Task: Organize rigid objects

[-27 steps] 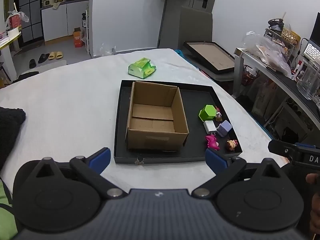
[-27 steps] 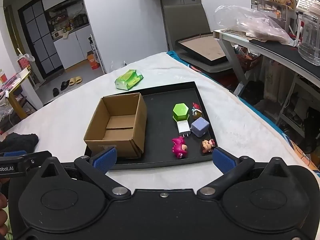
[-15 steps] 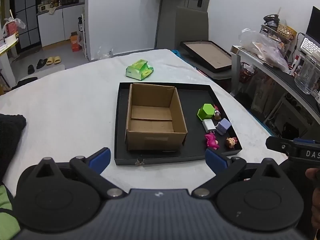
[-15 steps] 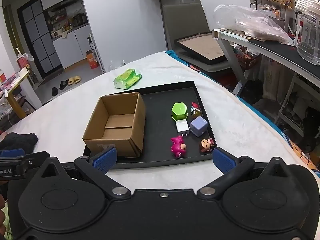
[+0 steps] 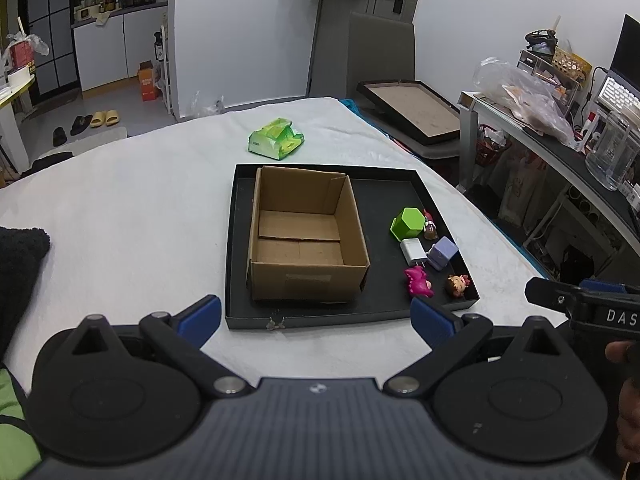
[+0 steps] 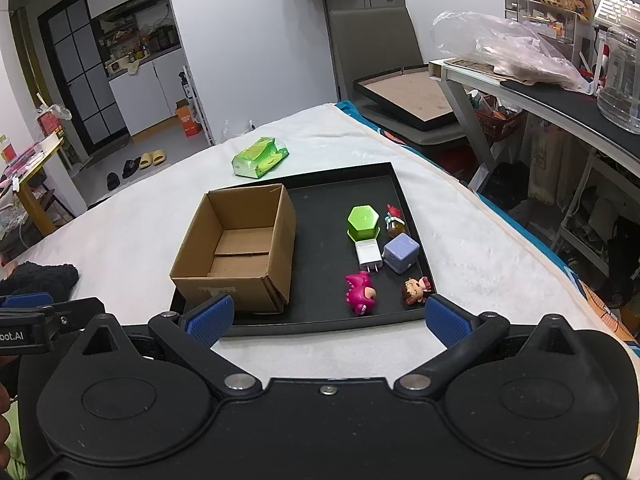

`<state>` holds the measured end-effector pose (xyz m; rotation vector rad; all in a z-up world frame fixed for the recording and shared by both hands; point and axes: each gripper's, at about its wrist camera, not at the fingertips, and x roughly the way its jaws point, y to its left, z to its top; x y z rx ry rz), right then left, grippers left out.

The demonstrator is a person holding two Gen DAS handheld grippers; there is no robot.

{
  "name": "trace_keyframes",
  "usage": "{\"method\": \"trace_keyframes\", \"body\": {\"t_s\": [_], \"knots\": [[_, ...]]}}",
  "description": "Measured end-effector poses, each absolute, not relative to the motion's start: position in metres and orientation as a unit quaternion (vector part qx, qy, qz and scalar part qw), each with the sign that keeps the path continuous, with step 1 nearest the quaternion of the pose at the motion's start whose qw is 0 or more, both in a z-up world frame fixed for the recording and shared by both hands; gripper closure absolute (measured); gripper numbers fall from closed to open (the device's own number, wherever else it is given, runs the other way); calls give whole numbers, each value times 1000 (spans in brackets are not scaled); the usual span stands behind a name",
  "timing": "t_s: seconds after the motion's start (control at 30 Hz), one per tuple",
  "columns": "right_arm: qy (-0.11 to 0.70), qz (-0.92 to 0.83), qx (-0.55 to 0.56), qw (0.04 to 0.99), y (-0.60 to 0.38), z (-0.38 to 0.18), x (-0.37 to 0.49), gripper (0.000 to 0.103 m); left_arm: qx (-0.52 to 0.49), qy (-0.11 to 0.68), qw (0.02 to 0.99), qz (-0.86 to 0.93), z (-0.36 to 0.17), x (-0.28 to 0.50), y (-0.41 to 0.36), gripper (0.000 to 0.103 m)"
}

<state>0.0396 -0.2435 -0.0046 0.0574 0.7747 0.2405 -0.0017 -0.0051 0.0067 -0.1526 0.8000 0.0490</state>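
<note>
A white cloth [image 5: 132, 216] with a soft, slightly napped, matt surface covers the counter. On it lies a black tray [image 5: 234, 280] with a dull, matt finish, and in that an open box [image 5: 308, 276] of plain brown corrugated cardboard, rough and unglossed. The green hexagonal piece [image 6: 362, 220], the white charger [image 6: 369, 254] and the lilac cube [image 6: 401, 253] look like smooth plastic, the cube faintly satin. The pink toy [image 6: 360, 294] shines like glossy plastic or vinyl. The green packet [image 5: 276, 140] is crinkled, shiny film. Both grippers' bodies are matt black plastic with bright metal pivot screws and blue textured pads [image 6: 210, 320].
</note>
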Motion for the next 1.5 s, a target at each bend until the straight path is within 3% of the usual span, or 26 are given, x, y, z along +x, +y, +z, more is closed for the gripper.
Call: {"method": "trace_keyframes", "body": {"t_s": [1.5], "knots": [[378,108,26,919,-246,-8,39,0,-79,396,914,23,7,1,-6,3]]}}
